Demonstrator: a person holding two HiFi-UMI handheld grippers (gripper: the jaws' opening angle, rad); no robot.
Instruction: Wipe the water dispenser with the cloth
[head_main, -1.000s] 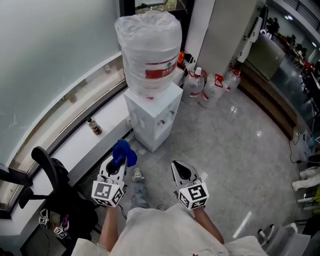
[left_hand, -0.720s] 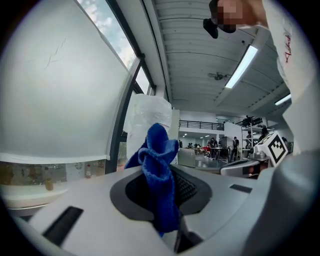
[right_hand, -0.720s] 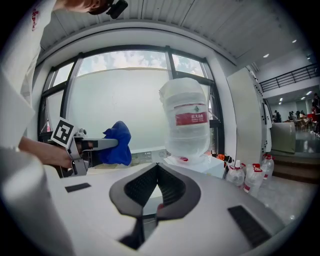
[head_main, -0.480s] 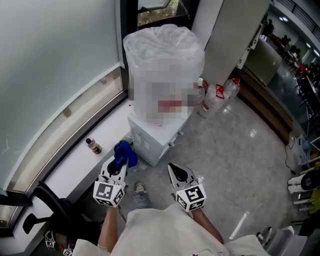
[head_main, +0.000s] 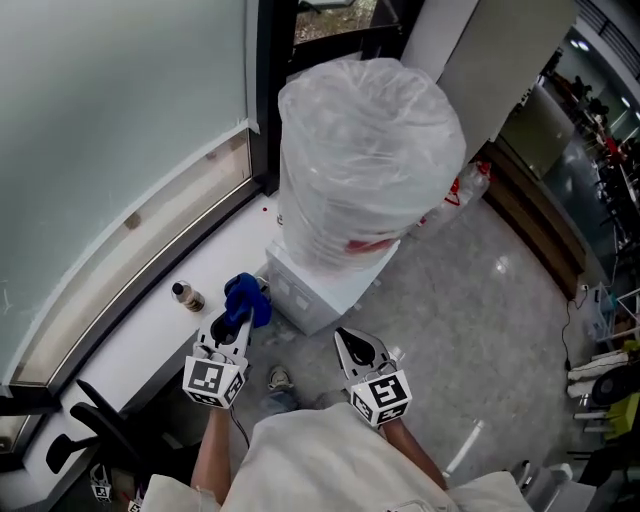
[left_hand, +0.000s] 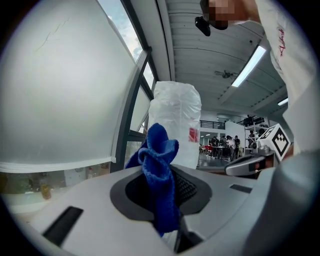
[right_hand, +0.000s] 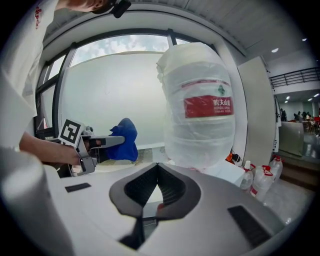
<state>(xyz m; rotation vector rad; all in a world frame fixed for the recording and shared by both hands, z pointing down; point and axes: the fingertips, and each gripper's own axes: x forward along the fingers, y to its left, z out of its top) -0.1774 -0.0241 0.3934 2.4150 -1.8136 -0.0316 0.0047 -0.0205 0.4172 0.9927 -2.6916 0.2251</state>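
While left gripper (head_main: 234, 325) clamps bunched blue cloth (head_main: 246, 299) between its jaws, right gripper (head_main: 352, 345) has jaws pressed together, nothing held. Cloth sits just beside lower corner of white water dispenser (head_main: 315, 293); contact not confirmed. Wiping judged not yet started. Risks: cloth pinched by narrow fold (bulk stands loose beyond jaws), may pull free under rubbing; hard push may rock plastic-wrapped bottle (head_main: 365, 160); small bottle (head_main: 186, 296) on ledge (head_main: 140, 335) nearby, may be knocked.

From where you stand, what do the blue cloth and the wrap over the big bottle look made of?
Cloth: soft matte fabric, likely microfibre or terry; its surface looks fuzzy and it folds limply. Wrap: thin translucent plastic film, slightly glossy; crinkled, red label showing through.
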